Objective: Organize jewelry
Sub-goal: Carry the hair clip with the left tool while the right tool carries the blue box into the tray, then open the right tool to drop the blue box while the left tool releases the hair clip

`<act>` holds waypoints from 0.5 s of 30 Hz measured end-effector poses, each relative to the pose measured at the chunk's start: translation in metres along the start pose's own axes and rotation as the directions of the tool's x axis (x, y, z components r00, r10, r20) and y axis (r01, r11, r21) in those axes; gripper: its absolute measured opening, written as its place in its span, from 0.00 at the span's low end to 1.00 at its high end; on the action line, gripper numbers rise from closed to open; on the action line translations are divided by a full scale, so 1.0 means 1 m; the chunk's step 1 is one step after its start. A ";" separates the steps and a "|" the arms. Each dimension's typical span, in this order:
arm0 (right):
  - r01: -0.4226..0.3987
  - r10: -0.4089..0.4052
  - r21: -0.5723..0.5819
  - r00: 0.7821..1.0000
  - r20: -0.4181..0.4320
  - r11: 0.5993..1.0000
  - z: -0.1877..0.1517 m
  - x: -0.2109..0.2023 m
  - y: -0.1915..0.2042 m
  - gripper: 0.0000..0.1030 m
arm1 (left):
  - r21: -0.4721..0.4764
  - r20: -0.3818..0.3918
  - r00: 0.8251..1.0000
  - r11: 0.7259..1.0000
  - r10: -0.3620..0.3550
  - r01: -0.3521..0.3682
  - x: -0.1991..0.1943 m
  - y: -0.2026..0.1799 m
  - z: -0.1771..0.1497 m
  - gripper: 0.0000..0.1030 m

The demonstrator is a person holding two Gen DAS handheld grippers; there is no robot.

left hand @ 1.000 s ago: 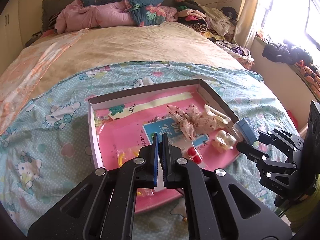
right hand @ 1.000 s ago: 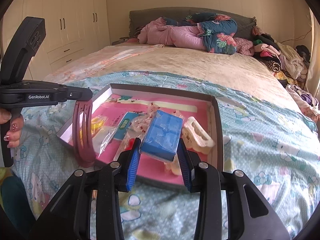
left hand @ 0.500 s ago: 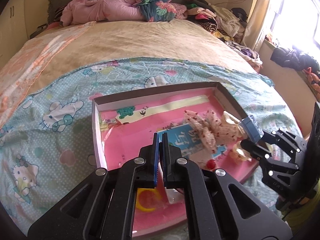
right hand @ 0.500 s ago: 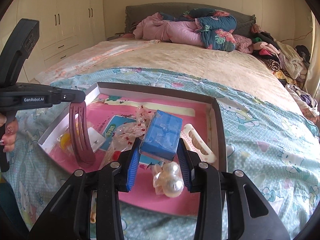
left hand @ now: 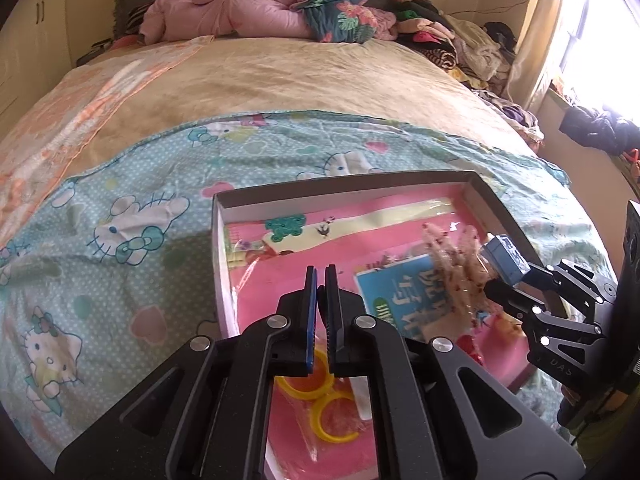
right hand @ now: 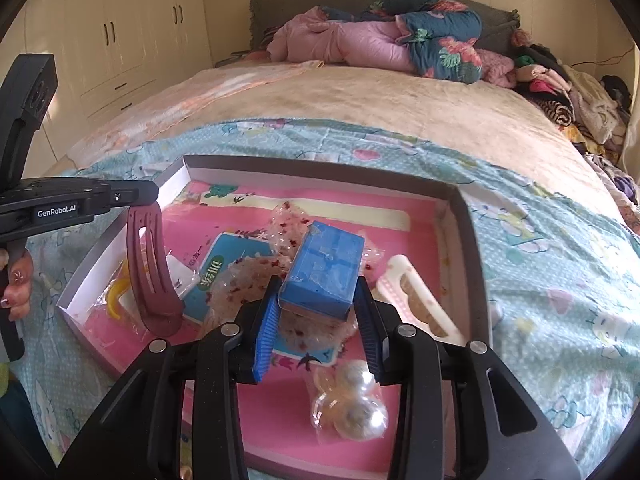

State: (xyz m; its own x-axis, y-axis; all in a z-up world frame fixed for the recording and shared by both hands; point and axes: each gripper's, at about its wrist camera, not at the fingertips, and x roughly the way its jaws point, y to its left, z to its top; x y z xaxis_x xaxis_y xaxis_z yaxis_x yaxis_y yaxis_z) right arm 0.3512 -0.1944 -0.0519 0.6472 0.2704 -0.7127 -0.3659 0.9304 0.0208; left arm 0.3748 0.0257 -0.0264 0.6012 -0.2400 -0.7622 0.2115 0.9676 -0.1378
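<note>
A shallow box [left hand: 219, 240] with a pink floor lies on the Hello Kitty sheet; its far wall shows in the right wrist view [right hand: 320, 170]. My left gripper [left hand: 321, 276] is shut on a maroon hair clip [right hand: 150, 268], which hangs over the box's left side; the clip is hidden in the left wrist view. My right gripper [right hand: 318, 300] is shut on a small blue box [right hand: 324, 270] above the box's middle; it shows in the left wrist view [left hand: 506, 258]. Inside lie yellow rings [left hand: 320, 400], a speckled scrunchie bag [right hand: 248, 280], a cream hair claw [right hand: 412, 296] and pearl hair ties [right hand: 352, 404].
A blue printed card [left hand: 400, 296] lies on the box floor. The beige blanket [left hand: 280, 76] covers the bed beyond. Pink and floral quilts [right hand: 380, 40] are piled at the headboard, clothes [left hand: 460, 44] at the right. White wardrobes [right hand: 120, 32] stand at the left.
Both grippers have moved forward over the box with their loads. The box now sits closer and lower in both views. Both grips are unchanged.
</note>
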 end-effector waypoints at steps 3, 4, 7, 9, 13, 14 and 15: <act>-0.006 0.006 -0.009 1.000 -0.015 1.000 0.001 0.006 0.004 0.34 | -0.014 0.000 1.000 1.000 0.008 -0.008 0.004 0.005 -0.003 0.00; -0.009 0.009 -0.013 1.000 -0.018 1.000 0.001 0.007 0.007 0.34 | -0.020 -0.002 1.000 1.000 0.010 -0.010 0.005 0.007 -0.005 0.00; -0.016 0.015 -0.018 1.000 -0.021 1.000 0.001 0.009 0.010 0.34 | -0.032 -0.006 1.000 0.999 0.015 -0.015 0.007 0.011 -0.009 0.01; -0.024 0.023 -0.019 0.999 -0.024 1.000 0.000 0.010 0.012 0.34 | -0.042 -0.006 1.000 0.999 0.016 -0.016 0.007 0.014 -0.013 0.01; -0.030 0.029 -0.026 0.999 -0.030 0.999 -0.003 0.009 0.014 0.35 | -0.046 -0.004 1.000 0.999 0.022 -0.022 0.004 0.018 -0.021 0.01; -0.033 0.032 -0.025 0.999 -0.033 0.999 -0.003 0.009 0.015 0.35 | -0.043 -0.004 1.000 0.999 0.025 -0.025 0.003 0.018 -0.024 0.01; -0.038 0.037 -0.024 0.999 -0.035 0.999 -0.005 0.008 0.015 0.35 | -0.041 -0.004 1.000 0.999 0.025 -0.025 0.002 0.018 -0.025 0.01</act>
State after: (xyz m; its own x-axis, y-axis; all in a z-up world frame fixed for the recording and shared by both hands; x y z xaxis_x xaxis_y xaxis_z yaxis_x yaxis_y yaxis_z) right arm 0.3481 -0.1795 -0.0607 0.6091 0.2958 -0.7359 -0.4061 0.9133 0.0311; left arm 0.3602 0.0443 -0.0461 0.6033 -0.2159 -0.7678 0.1648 0.9756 -0.1448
